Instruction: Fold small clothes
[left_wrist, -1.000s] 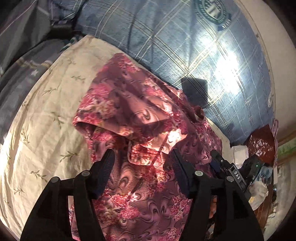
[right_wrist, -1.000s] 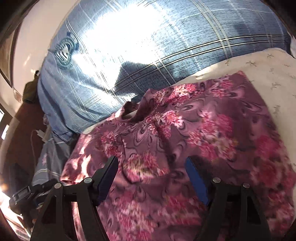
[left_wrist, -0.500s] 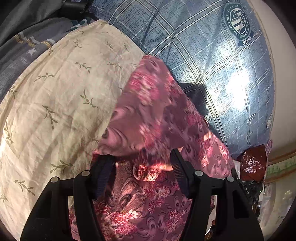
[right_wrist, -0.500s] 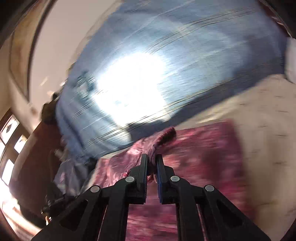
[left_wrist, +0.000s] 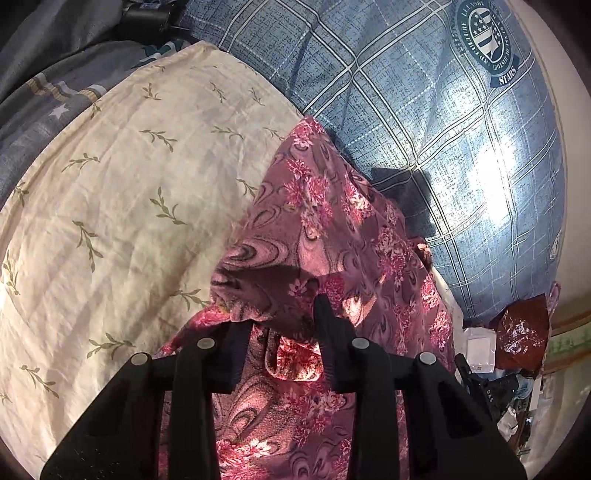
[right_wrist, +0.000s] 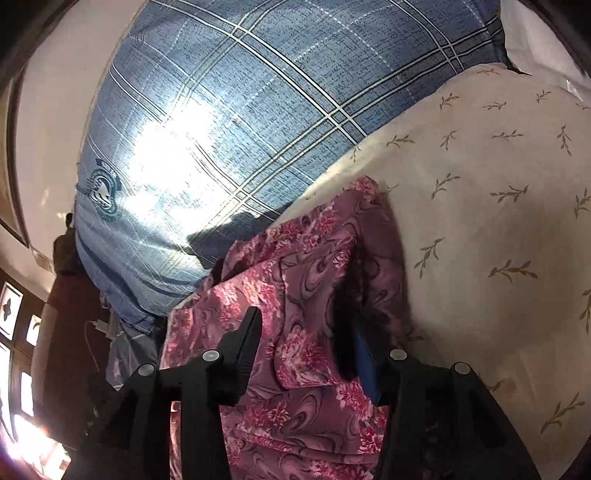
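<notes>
A purple garment with pink flowers (left_wrist: 332, 236) lies folded over itself on a cream sheet with green sprigs (left_wrist: 129, 192). It also shows in the right wrist view (right_wrist: 306, 280). My left gripper (left_wrist: 282, 314) is open, its jaws set apart, with a raised fold of the garment draped between and over the fingertips. My right gripper (right_wrist: 299, 328) is open just above the garment, with a folded flap lying between its fingers. The garment's lower part is hidden behind both grippers.
A blue plaid pillow (left_wrist: 443, 129) with a round crest lies beyond the garment, also in the right wrist view (right_wrist: 240, 129). A grey striped blanket (left_wrist: 48, 66) lies at far left. Clutter and a dark red bag (left_wrist: 524, 339) sit beside the bed.
The garment's left side has been folded over to the right, baring more cream sheet. My right gripper was shut half a second ago and is now open. My left gripper stayed open.
</notes>
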